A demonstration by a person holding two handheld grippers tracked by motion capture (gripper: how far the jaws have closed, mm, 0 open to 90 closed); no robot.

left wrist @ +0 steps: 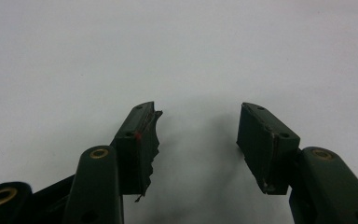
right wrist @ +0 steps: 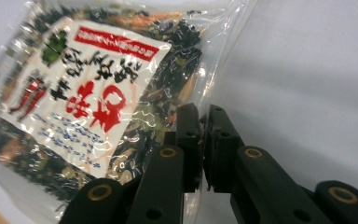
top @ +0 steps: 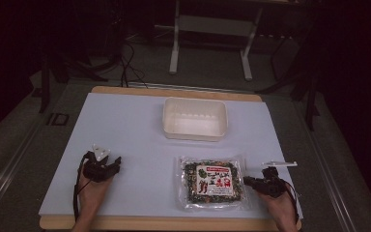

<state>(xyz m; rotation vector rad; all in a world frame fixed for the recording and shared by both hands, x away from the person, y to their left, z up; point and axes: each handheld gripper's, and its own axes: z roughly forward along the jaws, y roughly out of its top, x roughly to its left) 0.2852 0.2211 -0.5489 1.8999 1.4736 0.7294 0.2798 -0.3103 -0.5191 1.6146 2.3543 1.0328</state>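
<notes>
A clear bag of dried mixed vegetables [top: 211,181] with a white, red-lettered label lies flat on the pale mat near the front edge. My right gripper [top: 247,181] reaches in from the right at the bag's right edge. In the right gripper view the bag [right wrist: 88,93] stretches up and left, and my right gripper [right wrist: 204,114] has its jaws pressed together on the clear plastic border. My left gripper [top: 101,158] rests at the front left, well away from the bag. In its own view the left gripper [left wrist: 198,112] stands open over bare mat, nothing between the jaws.
An empty white rectangular tray [top: 194,136] sits at the back centre of the mat [top: 125,121]. The wooden table edge [top: 164,223] runs along the front. Beyond the table stand dark stands and a white frame on the floor [top: 207,29].
</notes>
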